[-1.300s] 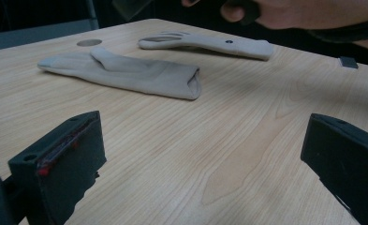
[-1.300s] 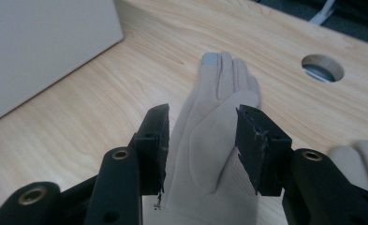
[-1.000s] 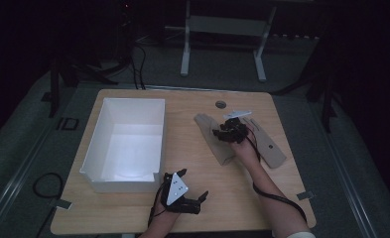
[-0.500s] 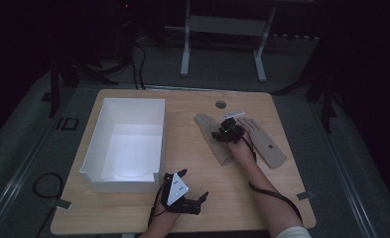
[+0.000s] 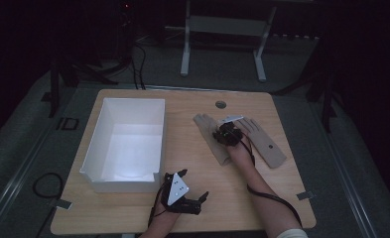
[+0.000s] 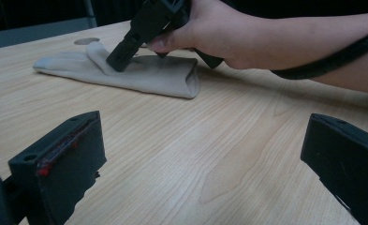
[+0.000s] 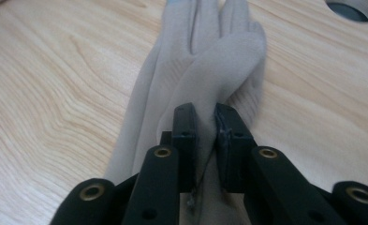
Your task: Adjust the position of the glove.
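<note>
Glove (image 5: pixel 211 136) number one, the beige one on the left of the pair, is lying flat on the wooden surface (image 5: pixel 192 168), just right of the white box (image 5: pixel 128 144), and the right gripper (image 5: pixel 226 135) is biting into it. Its jaws have just been closing, and in the right gripper view they are pinching a raised fold of that glove's fabric (image 7: pixel 205 84) between the pads, nearly together with only cloth between them. From the left gripper view, the right hand (image 6: pixel 205 33) is tilting the tool down onto the glove near its finger end. The second glove (image 5: pixel 264 144) is resting just beside it, to the right, flat and apart from the jaws. Meanwhile the left gripper (image 5: pixel 192 191) is sitting at the near edge of the surface, well away from both gloves, with its jaws standing wide apart over bare wood, holding nothing.
</note>
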Available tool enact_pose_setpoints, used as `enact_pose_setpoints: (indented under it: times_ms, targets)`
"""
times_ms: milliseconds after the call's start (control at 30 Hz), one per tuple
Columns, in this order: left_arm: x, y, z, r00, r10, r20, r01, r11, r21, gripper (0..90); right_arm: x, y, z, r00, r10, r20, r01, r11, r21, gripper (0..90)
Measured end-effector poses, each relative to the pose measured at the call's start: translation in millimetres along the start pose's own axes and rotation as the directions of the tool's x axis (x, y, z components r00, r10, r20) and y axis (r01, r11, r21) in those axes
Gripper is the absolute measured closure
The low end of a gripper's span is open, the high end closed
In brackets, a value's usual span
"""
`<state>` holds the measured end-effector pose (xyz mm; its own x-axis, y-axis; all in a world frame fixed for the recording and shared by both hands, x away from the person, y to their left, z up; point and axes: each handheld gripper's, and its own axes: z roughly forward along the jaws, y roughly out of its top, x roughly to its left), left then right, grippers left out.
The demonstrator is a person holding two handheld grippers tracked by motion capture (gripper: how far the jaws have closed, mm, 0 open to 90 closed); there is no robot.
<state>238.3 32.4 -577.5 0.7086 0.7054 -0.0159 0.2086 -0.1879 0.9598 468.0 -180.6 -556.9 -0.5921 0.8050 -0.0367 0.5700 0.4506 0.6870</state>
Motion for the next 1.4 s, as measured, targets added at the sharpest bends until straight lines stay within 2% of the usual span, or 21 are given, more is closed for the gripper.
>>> enact_pose_setpoints:
  times_ms: [100,133,200,367,467,600,633,700,733,833,867,900,933,1100,1133,1167,1200,1233,1300,1400]
  targets:
    - [0.2,-0.2,-0.3,1.0,-0.005,-0.001,0.005,1.0,-0.004,0.2,2.5,0.1,-8.8,0.9955,0.093,-0.016,-0.094,0.995,-0.019,80.7]
    - [0.2,-0.2,-0.3,1.0,-0.005,-0.001,0.005,1.0,-0.004,0.2,2.5,0.1,-8.8,0.9955,0.093,-0.016,-0.094,0.995,-0.019,80.7]
    - [0.2,-0.2,-0.3,1.0,-0.005,-0.004,0.005,1.0,-0.004,0.3,8.0,3.9,-23.6,0.9895,0.141,-0.031,-0.143,0.988,-0.062,80.8]
    - [0.3,-0.1,-0.3,1.0,0.001,-0.005,-0.001,1.0,-0.002,0.3,23.1,10.9,-54.8,0.9873,0.157,-0.022,-0.159,0.977,-0.139,80.8]
    - [0.7,-0.1,-0.3,1.0,-0.006,-0.004,0.006,1.0,-0.002,0.2,27.5,13.7,-73.0,0.9813,0.192,-0.013,-0.191,0.965,-0.181,80.8]
    - [1.0,-0.2,-0.9,0.9999,-0.012,-0.009,0.012,0.9999,-0.004,0.2,34.3,11.7,-93.7,0.9677,0.252,0.007,-0.244,0.944,-0.224,80.8]
    - [1.0,-0.3,-0.9,0.9999,-0.013,-0.01,0.013,0.9999,-0.005,0.3,35.9,10.7,-96.7,0.9648,0.263,0.011,-0.254,0.941,-0.224,80.7]
    - [0.7,-0.3,-0.9,0.9999,-0.014,-0.01,0.014,0.9999,-0.006,0.2,40.8,5.2,-104.9,0.9579,0.285,0.039,-0.267,0.932,-0.245,80.7]
    - [0.7,-0.2,-0.9,0.9999,-0.012,-0.01,0.012,0.9999,-0.005,0.3,42.9,3.3,-106.5,0.9581,0.282,0.051,-0.262,0.934,-0.242,80.6]
    - [0.3,-0.3,-0.5,0.9999,-0.011,-0.012,0.011,0.9999,-0.006,0.3,49.7,-8.8,-110.4,0.9463,0.311,0.088,-0.282,0.927,-0.247,80.6]
    - [0.3,-0.3,-0.5,0.9999,-0.011,-0.013,0.011,0.9999,-0.006,0.2,51.2,-12.9,-109.8,0.9428,0.322,0.085,-0.294,0.924,-0.246,80.7]
    - [0.3,-0.3,-0.6,0.9999,-0.01,-0.013,0.01,0.9999,-0.007,0.2,53.5,-16.5,-108.7,0.9444,0.314,0.098,-0.284,0.928,-0.241,80.6]
    - [0.2,-0.2,-0.7,0.9999,-0.009,-0.013,0.009,0.9999,-0.005,0.2,55.5,-20.6,-108.0,0.9422,0.316,0.111,-0.283,0.928,-0.241,80.6]
    - [0.0,-0.2,-0.7,0.9999,-0.002,-0.012,0.002,1.0,-0.004,0.3,57.8,-42.6,-102.9,0.9135,0.398,0.086,-0.371,0.901,-0.227,80.5]
    - [0.0,-0.2,-0.7,0.9999,-0.002,-0.012,0.002,1.0,-0.004,0.2,57.8,-42.6,-102.9,0.9135,0.398,0.086,-0.371,0.901,-0.227,80.5]
    - [-0.1,-0.1,-0.6,0.9999,-0.001,-0.011,0.001,1.0,-0.002,0.2,58.2,-46.8,-101.3,0.9091,0.408,0.082,-0.381,0.895,-0.23,80.5]
    - [-0.2,-0.1,-0.5,0.9999,0.001,-0.011,-0.001,1.0,-0.002,0.3,60.4,-54.3,-97.1,0.8973,0.434,0.079,-0.409,0.885,-0.223,80.4]
    - [-0.3,-0.1,-0.5,0.9999,0.003,-0.01,-0.003,1.0,-0.002,0.3,62.2,-58.2,-94.7,0.8925,0.444,0.08,-0.418,0.881,-0.222,80.4]
    - [-0.5,-0.1,-0.4,0.9999,0.005,-0.009,-0.005,1.0,-0.002,0.2,66.5,-65.0,-88.3,0.8941,0.438,0.094,-0.414,0.888,-0.202,80.2]
    - [-0.4,0.0,-0.2,1.0,0.005,-0.006,-0.005,1.0,-0.001,0.2,69.7,-74.6,-76.4,0.8904,0.441,0.114,-0.42,0.892,-0.167,78.0]
